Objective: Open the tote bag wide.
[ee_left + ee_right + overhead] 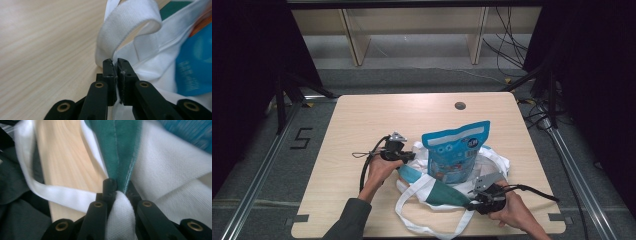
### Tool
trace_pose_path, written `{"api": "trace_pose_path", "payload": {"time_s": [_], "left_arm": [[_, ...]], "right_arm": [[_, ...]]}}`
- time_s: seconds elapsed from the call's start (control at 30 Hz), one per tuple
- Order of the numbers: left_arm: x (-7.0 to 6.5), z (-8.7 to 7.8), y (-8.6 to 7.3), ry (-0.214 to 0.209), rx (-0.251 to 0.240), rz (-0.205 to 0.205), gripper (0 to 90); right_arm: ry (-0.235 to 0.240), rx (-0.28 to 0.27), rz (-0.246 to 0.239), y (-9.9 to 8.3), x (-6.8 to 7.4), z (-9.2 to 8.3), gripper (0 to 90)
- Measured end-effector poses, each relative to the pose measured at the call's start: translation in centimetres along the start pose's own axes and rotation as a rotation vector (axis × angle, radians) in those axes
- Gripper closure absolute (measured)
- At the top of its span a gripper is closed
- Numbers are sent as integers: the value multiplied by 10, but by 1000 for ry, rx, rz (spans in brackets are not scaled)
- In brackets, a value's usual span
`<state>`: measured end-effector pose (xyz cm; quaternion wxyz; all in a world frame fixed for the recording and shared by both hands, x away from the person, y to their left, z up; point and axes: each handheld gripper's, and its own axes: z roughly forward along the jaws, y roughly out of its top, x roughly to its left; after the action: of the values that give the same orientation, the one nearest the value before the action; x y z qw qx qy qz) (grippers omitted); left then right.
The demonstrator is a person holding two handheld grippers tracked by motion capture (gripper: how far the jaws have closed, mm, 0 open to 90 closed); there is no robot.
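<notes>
Standing upright inside the white and green tote bag [432, 192] near the table's [362, 120] centre is a blue pouch [455, 150]. At its 9 o'clock the left gripper [411, 156] pinches the bag's white edge; at 5 o'clock the right gripper [472, 204] clamps the green-and-white cloth.

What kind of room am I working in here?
Probably a lab recording bay, not a home or shop: black curtains flank a lone wooden table, loose cables trail over the floor, and floor rails with a marked "5" run beside it.
</notes>
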<state>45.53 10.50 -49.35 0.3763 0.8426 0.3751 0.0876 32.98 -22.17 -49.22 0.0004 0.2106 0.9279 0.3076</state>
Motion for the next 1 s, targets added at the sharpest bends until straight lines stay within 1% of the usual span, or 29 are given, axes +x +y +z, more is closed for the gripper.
{"api": "trace_pose_path", "payload": {"time_s": [0.03, 0.07, 0.1, 0.13, 0.17, 0.2, 0.23, 0.27, 0.3, 0.33, 0.37, 0.4, 0.43, 0.47, 0.5, 0.53, 0.57, 0.6, 0.63, 0.67, 0.7, 0.73, 0.77, 0.8, 0.83, 0.87, 0.9, 0.93, 1.0], "left_arm": [[0, 3, -2, 4, 7, -10, 851], [1, 4, -3, -6, -3, -27, 851], [2, 3, -3, -12, -4, -33, 849], [1, 0, -2, -15, -10, -31, 845], [1, -3, -2, -7, -10, -24, 827], [-1, -7, -1, 2, -18, -25, 797], [-2, -13, -1, 0, -19, -23, 758], [-5, -17, -1, 4, -45, -44, 711], [-7, -25, -1, 10, -54, -36, 662], [-10, -35, -1, 15, -60, -22, 609], [-13, -43, -1, 27, -74, -22, 555], [-16, -51, -1, 38, -87, -25, 501], [-20, -60, -1, 43, -103, -21, 484], [-24, -66, -2, 36, -119, -19, 482], [-30, -73, -2, 30, -137, -14, 479], [-39, -81, -2, 14, -156, 3, 479], [-46, -85, -2, 2, -164, 22, 479], [-51, -87, -2, -5, -169, 32, 477], [-59, -87, -3, -33, -185, 36, 475], [-65, -87, -3, -57, -198, 44, 473], [-71, -88, -3, -81, -202, 59, 470], [-75, -88, -3, -90, -199, 74, 470], [-78, -87, -3, -112, -192, 85, 468], [-82, -85, -3, -108, -187, 96, 462], [-83, -84, -2, -121, -179, 109, 455], [-84, -81, -2, -125, -170, 111, 448], [-84, -78, -2, -146, -164, 108, 440], [-85, -74, -2, -160, -155, 101, 431], [-86, -64, -2, -179, -127, 109, 407]], "right_arm": [[12, -15, -14, -1, -1, 2, 836], [25, -14, 13, -2, 0, 0, 836], [19, -25, 10, -3, -2, 1, 835], [22, -26, 11, -3, -2, 0, 833], [24, -23, 14, -1, -2, -2, 824], [35, -29, 4, 0, -3, -3, 805], [43, -43, 9, 1, -4, -8, 758], [54, -65, 22, 2, -4, -14, 682], [52, -81, 23, 5, -4, -23, 591], [39, -98, 21, 7, -4, -35, 541], [13, -139, 30, 10, -4, -50, 521], [3, -175, 31, 10, -6, -62, 518], [-3, -196, 31, 10, -9, -74, 515], [-30, -222, 54, 9, -11, -84, 508], [-58, -238, 56, 9, -15, -91, 507], [-90, -242, 79, 8, -18, -99, 507], [-140, -245, 78, 8, -23, -105, 506], [-173, -235, 89, 9, -28, -107, 493], [-203, -230, 76, 9, -34, -108, 482], [-233, -230, 90, 10, -40, -107, 481], [-259, -217, 100, 11, -47, -107, 472], [-277, -201, 124, 12, -54, -103, 452], [-288, -191, 124, 13, -59, -101, 450], [-294, -199, 124, 13, -64, -98, 449], [-285, -198, 149, 14, -68, -95, 449], [-287, -196, 136, 15, -72, -93, 449], [-287, -178, 145, 17, -74, -93, 444], [-301, -191, 126, 18, -78, -88, 434], [-277, -157, 143, 21, -80, -83, 425]]}}
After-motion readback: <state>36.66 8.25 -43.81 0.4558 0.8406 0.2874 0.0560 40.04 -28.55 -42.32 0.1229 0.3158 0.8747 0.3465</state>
